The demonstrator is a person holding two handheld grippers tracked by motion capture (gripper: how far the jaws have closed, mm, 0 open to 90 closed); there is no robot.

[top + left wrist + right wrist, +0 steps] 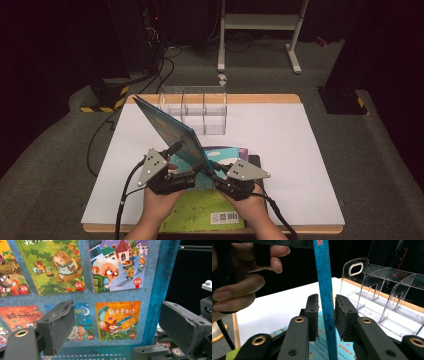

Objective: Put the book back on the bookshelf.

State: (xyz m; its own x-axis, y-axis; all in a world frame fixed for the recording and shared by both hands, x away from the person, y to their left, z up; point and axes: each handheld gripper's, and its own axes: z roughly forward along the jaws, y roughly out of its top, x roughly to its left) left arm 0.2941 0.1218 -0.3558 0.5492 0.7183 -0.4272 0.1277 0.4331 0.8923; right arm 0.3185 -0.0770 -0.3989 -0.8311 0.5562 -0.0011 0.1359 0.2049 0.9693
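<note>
A blue picture book (167, 131) is held tilted up on edge above the stack of books (207, 212) lying at the near edge of the table (290, 150), in front of the clear plastic rack (200, 107). The right gripper (326, 315) is clamped on the book's spine, with both pads nearly touching it. The left gripper (115, 330) is held wide open before the book's back cover, with nothing gripped; 1 jaw is seen in front of the cover, the other past its edge
</note>
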